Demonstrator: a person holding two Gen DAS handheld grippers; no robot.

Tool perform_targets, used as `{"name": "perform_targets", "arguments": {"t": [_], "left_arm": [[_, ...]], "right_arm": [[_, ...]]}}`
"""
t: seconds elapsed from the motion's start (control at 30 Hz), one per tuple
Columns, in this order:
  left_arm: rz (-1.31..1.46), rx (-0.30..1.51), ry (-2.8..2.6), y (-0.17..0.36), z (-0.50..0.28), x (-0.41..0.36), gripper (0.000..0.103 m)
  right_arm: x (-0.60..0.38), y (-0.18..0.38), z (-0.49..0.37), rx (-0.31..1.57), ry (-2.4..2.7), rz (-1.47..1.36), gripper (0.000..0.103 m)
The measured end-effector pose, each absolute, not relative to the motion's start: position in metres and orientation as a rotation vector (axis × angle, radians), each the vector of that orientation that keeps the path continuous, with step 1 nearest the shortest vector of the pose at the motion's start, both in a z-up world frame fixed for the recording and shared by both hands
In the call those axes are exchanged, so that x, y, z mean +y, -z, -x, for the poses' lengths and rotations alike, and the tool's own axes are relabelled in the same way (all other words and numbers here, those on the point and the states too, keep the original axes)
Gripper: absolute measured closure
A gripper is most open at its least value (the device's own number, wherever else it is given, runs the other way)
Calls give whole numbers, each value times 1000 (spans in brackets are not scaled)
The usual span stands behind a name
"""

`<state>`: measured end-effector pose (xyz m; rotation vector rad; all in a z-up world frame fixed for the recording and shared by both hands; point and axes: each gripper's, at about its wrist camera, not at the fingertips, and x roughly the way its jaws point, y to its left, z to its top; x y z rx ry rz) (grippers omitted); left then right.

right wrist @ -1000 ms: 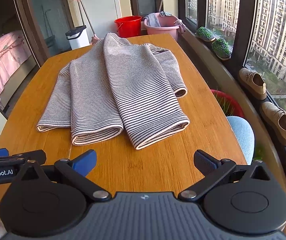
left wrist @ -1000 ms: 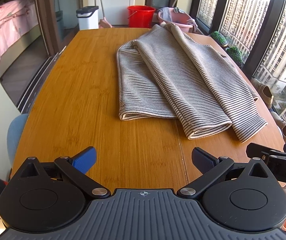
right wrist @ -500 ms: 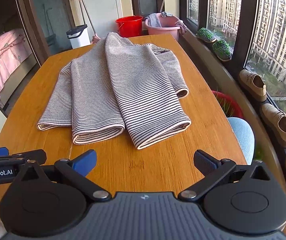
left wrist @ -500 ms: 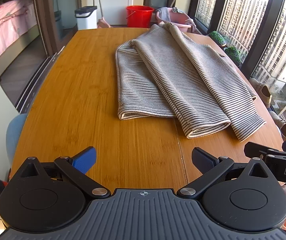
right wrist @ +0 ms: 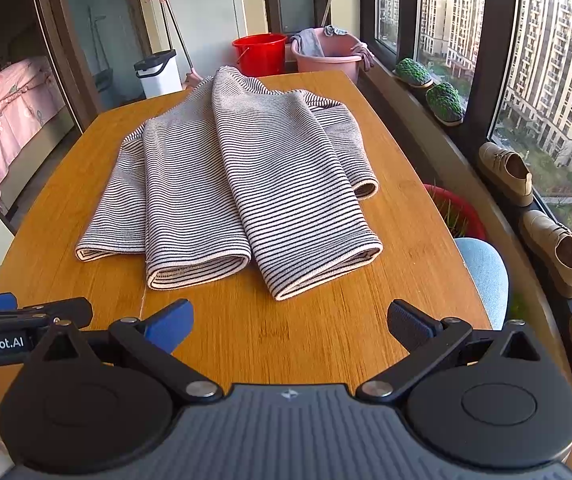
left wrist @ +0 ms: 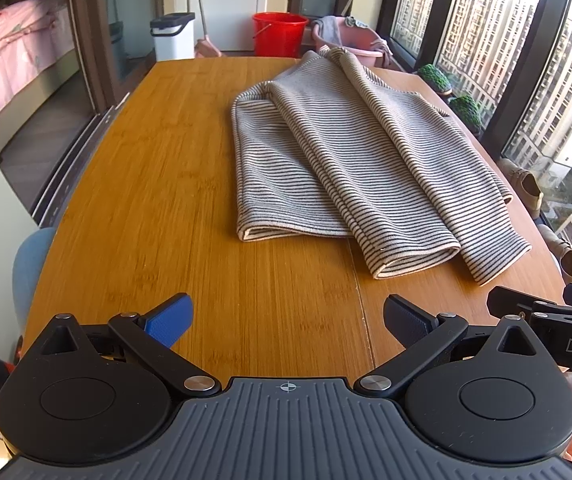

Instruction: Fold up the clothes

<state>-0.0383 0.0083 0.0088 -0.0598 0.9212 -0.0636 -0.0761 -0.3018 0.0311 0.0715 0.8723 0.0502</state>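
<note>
**Both grippers idle, striped garment on tabletop**

Left hand-held gripper (left wrist: 286, 320): jaws spread wide, nothing between them, hovering over bare wood at the near end of the tabletop (left wrist: 166, 184). Right hand-held gripper (right wrist: 290, 322): same, spread wide and empty, also at the near end. The two sit side by side; each camera catches the other's finger at its frame edge.

Striped garment (right wrist: 238, 176): grey-white with thin dark stripes, lying flat on the tabletop, ahead of both grippers and apart from them. Neither touches it. It is partly folded: two long panels are laid lengthwise over the body, overlapping near the far end and fanning out toward the near edge, where their rolled hems sit side by side. One sleeve cuff (right wrist: 366, 189) pokes out on the window side. In the left view the garment sits right of centre, toward the windows; the wood on the left is bare.

Background: red bucket (right wrist: 259, 53) and pink basin (right wrist: 326, 56) beyond the far end of the table, white bin (right wrist: 158, 74) beside them, shoes (right wrist: 508, 172) along the window ledge, blue chair (right wrist: 484, 270) on the window side, pink bedding (left wrist: 2, 52) through the glass door.
</note>
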Motion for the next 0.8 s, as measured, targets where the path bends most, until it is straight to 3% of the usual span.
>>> {"name": "perform_targets", "arguments": {"t": [0.8], "left_arm": [[64, 927, 68, -9, 42, 8, 0]], "right_arm": [[-300, -29, 75, 877, -56, -66, 0]]}}
